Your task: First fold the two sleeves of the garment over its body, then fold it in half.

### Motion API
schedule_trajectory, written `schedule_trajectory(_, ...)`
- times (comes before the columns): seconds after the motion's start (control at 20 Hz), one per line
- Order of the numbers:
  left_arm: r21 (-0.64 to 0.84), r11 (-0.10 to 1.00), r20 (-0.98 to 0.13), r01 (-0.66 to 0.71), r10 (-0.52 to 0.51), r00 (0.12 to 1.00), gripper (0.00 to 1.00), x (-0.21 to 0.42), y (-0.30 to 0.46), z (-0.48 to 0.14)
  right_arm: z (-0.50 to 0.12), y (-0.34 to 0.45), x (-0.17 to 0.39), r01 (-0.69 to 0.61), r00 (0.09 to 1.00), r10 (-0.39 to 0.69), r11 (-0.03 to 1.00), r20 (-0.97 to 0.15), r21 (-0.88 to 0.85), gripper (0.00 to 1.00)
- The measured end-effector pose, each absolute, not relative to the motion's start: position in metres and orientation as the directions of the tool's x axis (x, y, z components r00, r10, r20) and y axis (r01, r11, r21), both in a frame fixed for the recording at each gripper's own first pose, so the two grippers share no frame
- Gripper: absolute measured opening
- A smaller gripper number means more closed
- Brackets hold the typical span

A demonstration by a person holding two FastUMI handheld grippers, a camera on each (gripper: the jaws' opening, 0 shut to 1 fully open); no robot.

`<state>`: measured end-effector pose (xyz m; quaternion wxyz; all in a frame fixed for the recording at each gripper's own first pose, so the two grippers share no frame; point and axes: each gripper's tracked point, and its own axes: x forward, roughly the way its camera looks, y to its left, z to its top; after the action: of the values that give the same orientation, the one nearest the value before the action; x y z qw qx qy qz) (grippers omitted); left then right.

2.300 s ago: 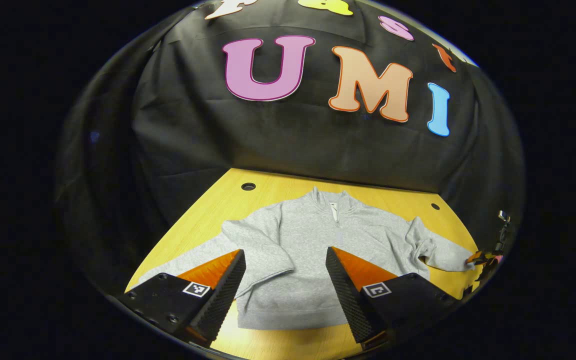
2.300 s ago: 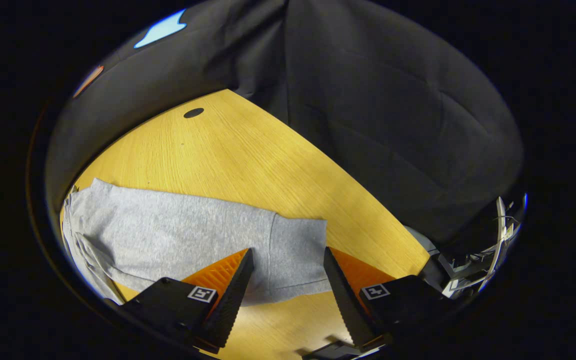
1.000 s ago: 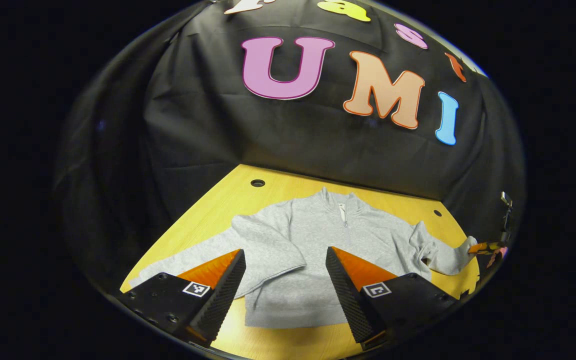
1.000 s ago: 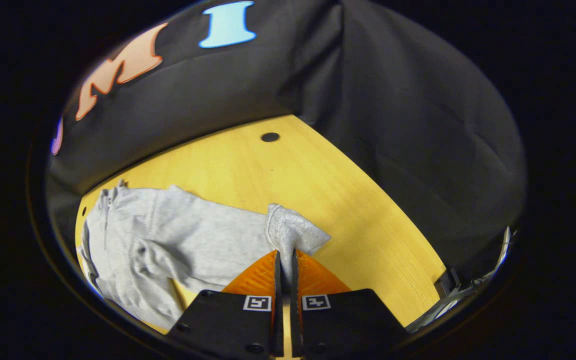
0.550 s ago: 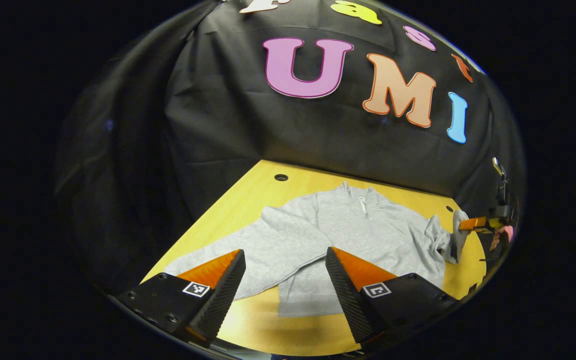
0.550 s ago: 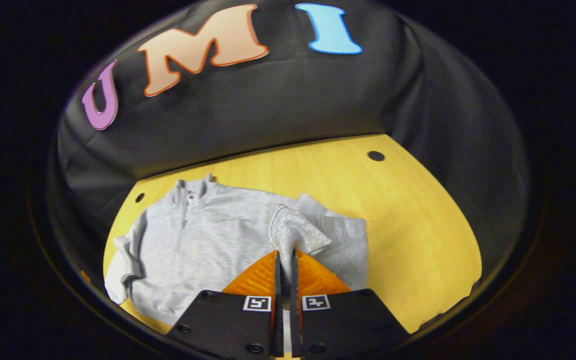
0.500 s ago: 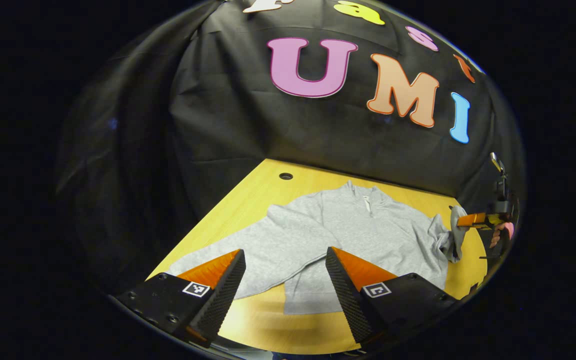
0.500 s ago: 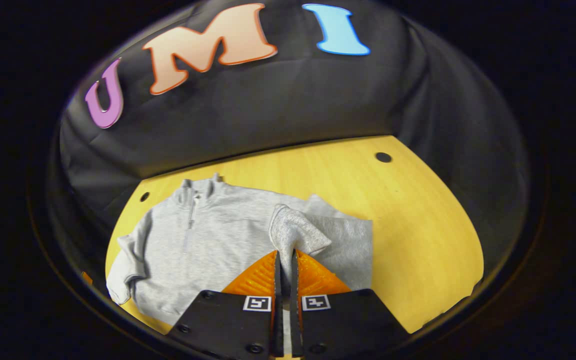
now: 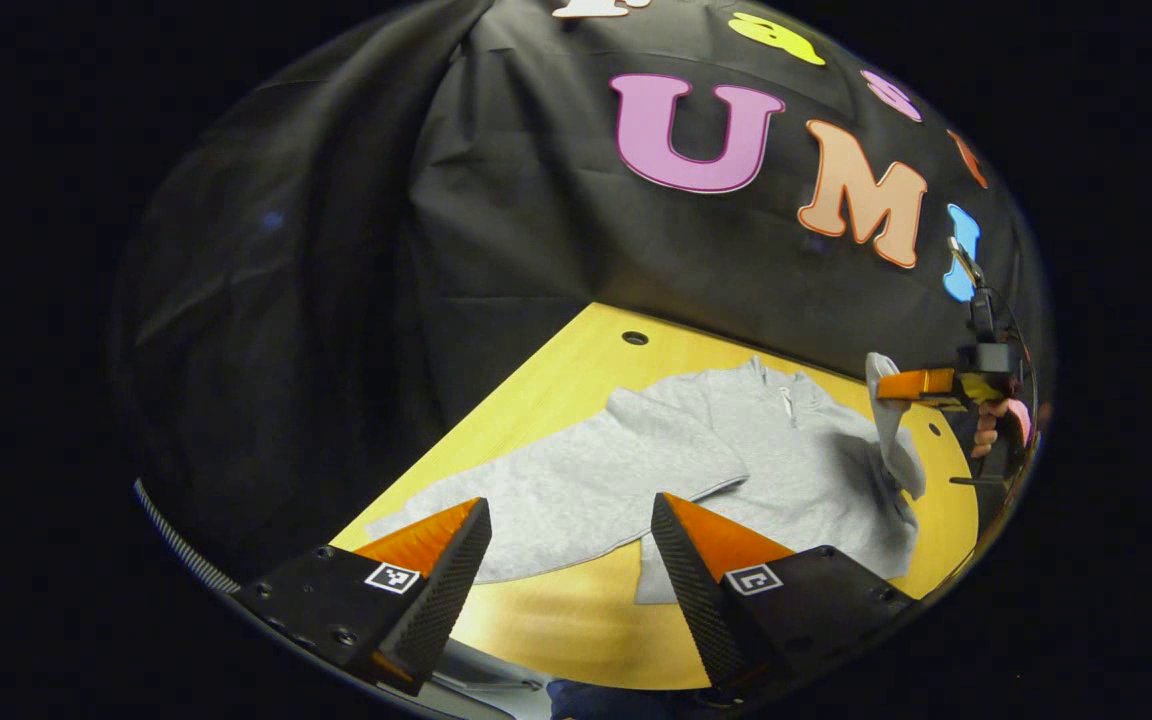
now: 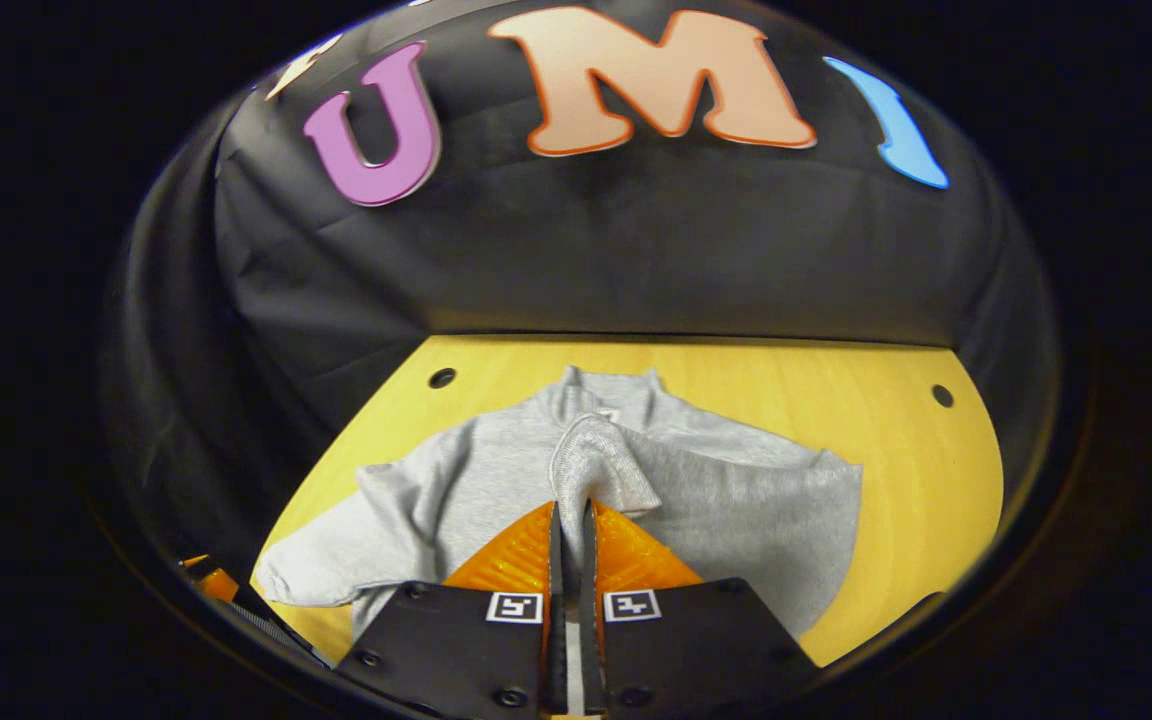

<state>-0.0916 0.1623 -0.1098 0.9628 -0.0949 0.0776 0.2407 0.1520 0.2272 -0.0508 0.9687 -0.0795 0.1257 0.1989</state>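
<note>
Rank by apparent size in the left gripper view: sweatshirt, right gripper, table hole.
1. sweatshirt, spread across the table.
2. right gripper, small at the far edge, so distance shrinks it.
3. table hole, smallest.

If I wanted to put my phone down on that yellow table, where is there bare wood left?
Bare wood shows on the table to the right of the sweatshirt, up to the small hole. A strip runs behind the collar along the wall. Another patch lies at the near edge below the spread left sleeve. The middle is crowded: the right gripper holds the cuff over the body.
</note>
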Motion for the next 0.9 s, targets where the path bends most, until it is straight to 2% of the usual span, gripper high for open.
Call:
schedule_trajectory(0.25, -0.156, 0.837, -0.238, -0.525, 0.484, 0.842, 0.94, -0.106, 0.195, -0.136, -0.074, 0.322, 0.163, -0.529, 0.825, 0.482, 0.843, -0.294, -0.101, 0.08)
schedule_trajectory(0.3, -0.155, 0.833, -0.247, -0.531, 0.488, 0.837, 0.97, -0.108, 0.202, -0.143, -0.082, 0.331, 0.165, -0.538, 0.818, 0.486, 0.835, -0.308, -0.111, 0.08)
schedule_trajectory(0.35, -0.156, 0.829, -0.256, -0.537, 0.491, 0.833, 0.94, -0.111, 0.207, -0.149, -0.089, 0.340, 0.170, -0.544, 0.814, 0.487, 0.830, -0.317, -0.121, 0.08)
schedule_trajectory(0.6, -0.185, 0.812, -0.303, -0.554, 0.489, 0.818, 0.95, -0.107, 0.240, -0.184, -0.129, 0.371, 0.203, -0.545, 0.805, 0.477, 0.830, -0.355, -0.122, 0.09)
schedule_trajectory(0.7, -0.186, 0.809, -0.324, -0.557, 0.485, 0.813, 0.95, -0.103, 0.251, -0.199, -0.139, 0.377, 0.205, -0.556, 0.788, 0.490, 0.827, -0.374, -0.089, 0.14)
schedule_trajectory(0.8, -0.177, 0.809, -0.345, -0.561, 0.483, 0.805, 0.94, -0.101, 0.262, -0.213, -0.145, 0.381, 0.203, -0.561, 0.780, 0.500, 0.825, -0.376, -0.065, 0.26)
schedule_trajectory(0.9, -0.166, 0.806, -0.369, -0.569, 0.485, 0.793, 0.95, -0.099, 0.271, -0.224, -0.149, 0.376, 0.199, -0.554, 0.789, 0.491, 0.829, -0.368, -0.082, 0.75)
